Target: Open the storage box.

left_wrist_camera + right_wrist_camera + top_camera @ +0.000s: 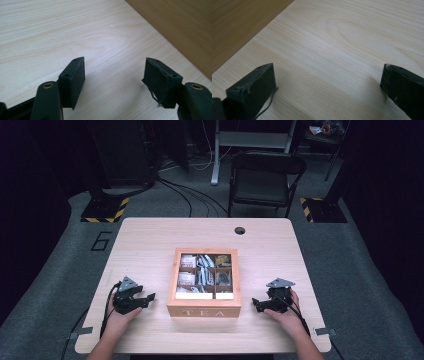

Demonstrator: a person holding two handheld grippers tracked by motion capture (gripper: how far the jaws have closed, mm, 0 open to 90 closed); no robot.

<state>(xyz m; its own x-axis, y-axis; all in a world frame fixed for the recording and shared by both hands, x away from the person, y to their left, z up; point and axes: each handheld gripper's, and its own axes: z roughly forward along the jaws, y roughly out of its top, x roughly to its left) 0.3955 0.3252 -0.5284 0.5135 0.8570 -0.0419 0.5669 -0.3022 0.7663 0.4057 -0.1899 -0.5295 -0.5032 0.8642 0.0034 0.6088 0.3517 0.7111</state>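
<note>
Tea box [204, 283], square, of light wood with a glazed lid over compartments of sachets and "TEA" on its front wall, seen from the high view at the middle of the pale wooden table [150, 235], squarely between both hands. Left gripper [146, 299], black, resting on the table just left of the box's front corner, jaws spread and empty, pointing right toward the box's side wall. Right gripper [256, 304] mirrored on the other side, jaws wide and empty, pointing left at the box; both about equally near, neither touching it. From the left gripper view: spread black pads [78, 75] over bare table grain, darker box wall [180, 27] rising at upper right, close ahead. From the right gripper view: pads [262, 82] spread wide over bare wood, box wall [239, 22] at upper left. Likely next: closing in on the box from both sides.
</note>
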